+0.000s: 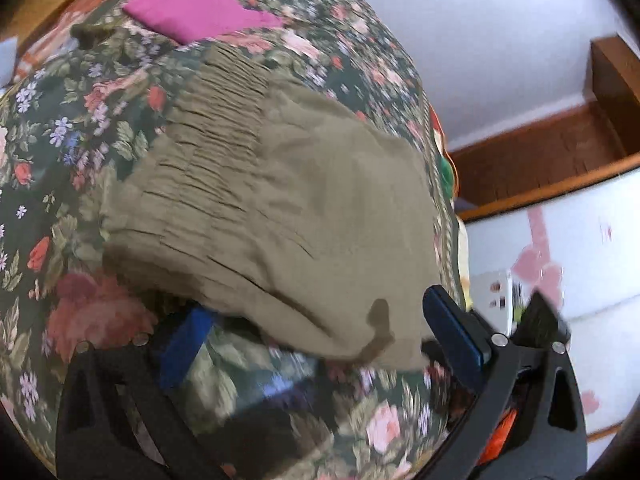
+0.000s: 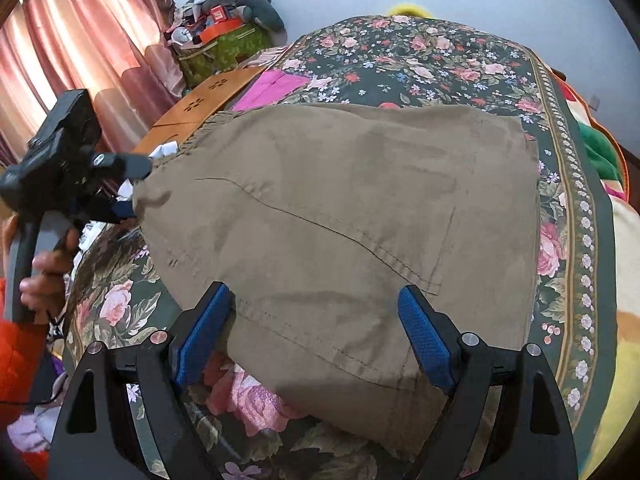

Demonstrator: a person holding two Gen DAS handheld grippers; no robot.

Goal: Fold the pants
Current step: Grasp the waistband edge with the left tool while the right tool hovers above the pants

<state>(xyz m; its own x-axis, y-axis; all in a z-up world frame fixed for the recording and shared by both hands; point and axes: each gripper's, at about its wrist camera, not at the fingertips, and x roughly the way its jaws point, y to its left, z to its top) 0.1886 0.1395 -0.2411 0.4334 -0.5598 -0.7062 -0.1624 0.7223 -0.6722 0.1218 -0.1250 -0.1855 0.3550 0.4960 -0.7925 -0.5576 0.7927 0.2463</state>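
The khaki pants lie folded into a flat block on the floral bedspread. In the left wrist view the pants show their gathered elastic waistband at the upper left. My left gripper is open, its blue pads wide apart at the pants' near edge, with the left pad partly under the cloth. It also shows in the right wrist view at the pants' left edge. My right gripper is open, its pads straddling the near hem, holding nothing.
A magenta cloth lies on the bedspread beyond the pants. A wooden bed frame and pink curtains stand at the left, with a cluttered pile behind. The bed's right edge drops to colourful blankets.
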